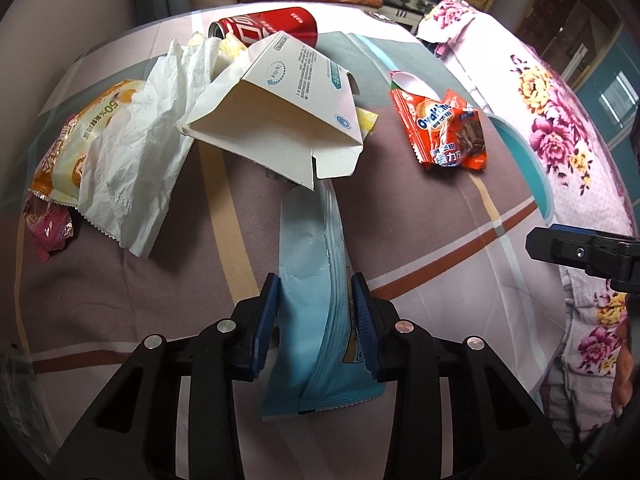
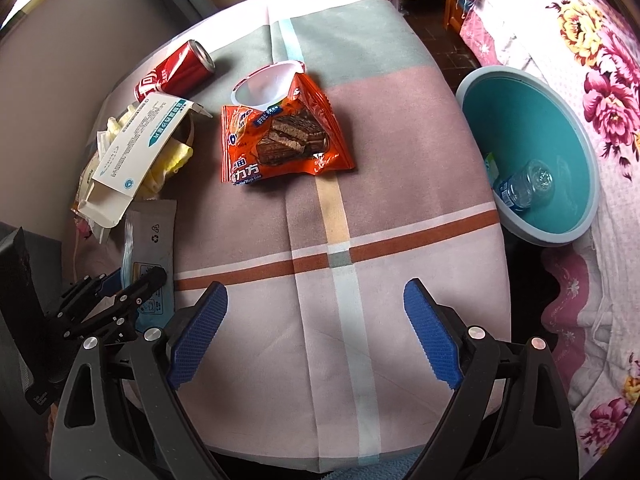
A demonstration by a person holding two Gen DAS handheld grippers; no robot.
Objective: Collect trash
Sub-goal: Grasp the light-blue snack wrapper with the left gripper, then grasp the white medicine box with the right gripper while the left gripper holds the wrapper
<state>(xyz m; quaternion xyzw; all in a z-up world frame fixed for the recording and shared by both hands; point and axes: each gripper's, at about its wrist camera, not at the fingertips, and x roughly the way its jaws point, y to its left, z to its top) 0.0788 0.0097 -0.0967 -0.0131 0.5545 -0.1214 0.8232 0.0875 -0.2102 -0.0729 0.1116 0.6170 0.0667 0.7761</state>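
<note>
Spread over a checked cloth: scattered trash, with a teal bin just off its right edge, already holding a plastic bottle. Piled at the far left: white carton, crumpled paper bag, red can. Near centre: orange snack wrapper, touching a white cup. Clamped in the left gripper: pale blue pouch, far end tucked under the carton. Right gripper spread wide, empty, above bare cloth. Step in hand, by judgement: pickup of the pouch. Next: draw clear of the carton, carry right, release over the bin.
</note>
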